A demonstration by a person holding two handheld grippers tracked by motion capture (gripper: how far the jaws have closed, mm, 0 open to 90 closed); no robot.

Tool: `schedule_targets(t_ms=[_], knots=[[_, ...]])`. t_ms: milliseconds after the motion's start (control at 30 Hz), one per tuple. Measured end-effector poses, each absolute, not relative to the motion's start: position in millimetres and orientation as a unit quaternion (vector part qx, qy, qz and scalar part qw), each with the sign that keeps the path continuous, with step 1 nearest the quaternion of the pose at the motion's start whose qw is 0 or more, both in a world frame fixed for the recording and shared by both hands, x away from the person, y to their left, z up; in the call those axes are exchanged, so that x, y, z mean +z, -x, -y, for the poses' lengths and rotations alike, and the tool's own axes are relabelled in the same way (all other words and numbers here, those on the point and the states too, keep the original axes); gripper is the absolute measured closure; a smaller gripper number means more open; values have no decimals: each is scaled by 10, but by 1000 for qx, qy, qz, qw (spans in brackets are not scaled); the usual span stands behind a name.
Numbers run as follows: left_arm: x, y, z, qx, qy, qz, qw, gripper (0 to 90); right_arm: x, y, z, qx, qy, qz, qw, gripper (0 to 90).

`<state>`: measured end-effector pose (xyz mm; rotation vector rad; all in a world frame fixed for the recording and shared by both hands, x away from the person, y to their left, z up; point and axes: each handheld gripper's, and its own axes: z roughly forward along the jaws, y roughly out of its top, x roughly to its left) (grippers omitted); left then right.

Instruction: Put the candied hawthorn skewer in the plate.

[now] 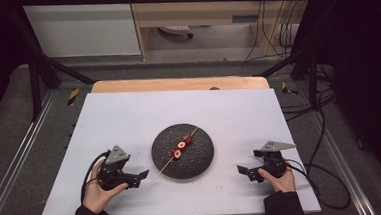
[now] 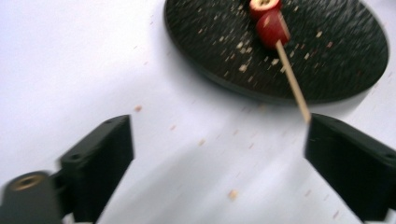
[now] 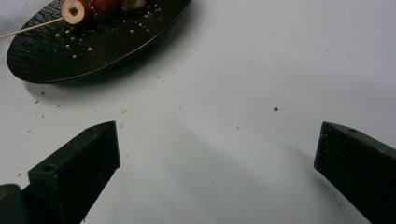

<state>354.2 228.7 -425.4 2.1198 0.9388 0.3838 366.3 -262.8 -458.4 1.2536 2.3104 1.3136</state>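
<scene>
Now, left gripper (image 1: 141, 175): my left hand (image 1: 97, 192) holds it over the white board, just left of the plate; its jaws stand wide apart with nothing between them.
Left gripper view: the bare end of the skewer (image 2: 290, 77) reaches the tip of the jaw on the right of that view; I cannot tell whether it touches.
Right gripper (image 1: 243, 171): my right hand (image 1: 281, 178) holds it to the right of the plate, well apart from it; its jaws are spread wide too and grip nothing, with plain board between them.
Skewer: it lies slantwise across the black plate (image 1: 204, 159), its bare wooden end jutting over the rim on the left gripper's side.
Fruit pieces (image 1: 181, 147): red rounds threaded on the skewer near the plate's middle, close together in a row; the cut face of the end one is pale with a dark centre in the right gripper view.
Plate: round, dark, rough-textured, flecked with pale crumbs, near the board's centre, between the two grippers.
White board (image 1: 129, 116): covers the wooden table (image 1: 177, 83); small crumbs are scattered around the plate.
</scene>
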Motion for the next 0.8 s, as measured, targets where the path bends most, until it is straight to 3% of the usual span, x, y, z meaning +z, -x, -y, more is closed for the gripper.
schedule_targets(t_ms=[67,467,800], knots=[[-4286,-3518,-2371,156,-832,-368,385,32,-4584,-3663,2628,445,-425,-782,101,8],[-4471,-3461,-2871,161,-805,-406,402,44,-4595,-3657,2623,437,-424,-786,103,6],[-4537,-3471,-2926,164,-806,-408,396,56,-4602,-3651,2616,429,-422,-793,98,6]])
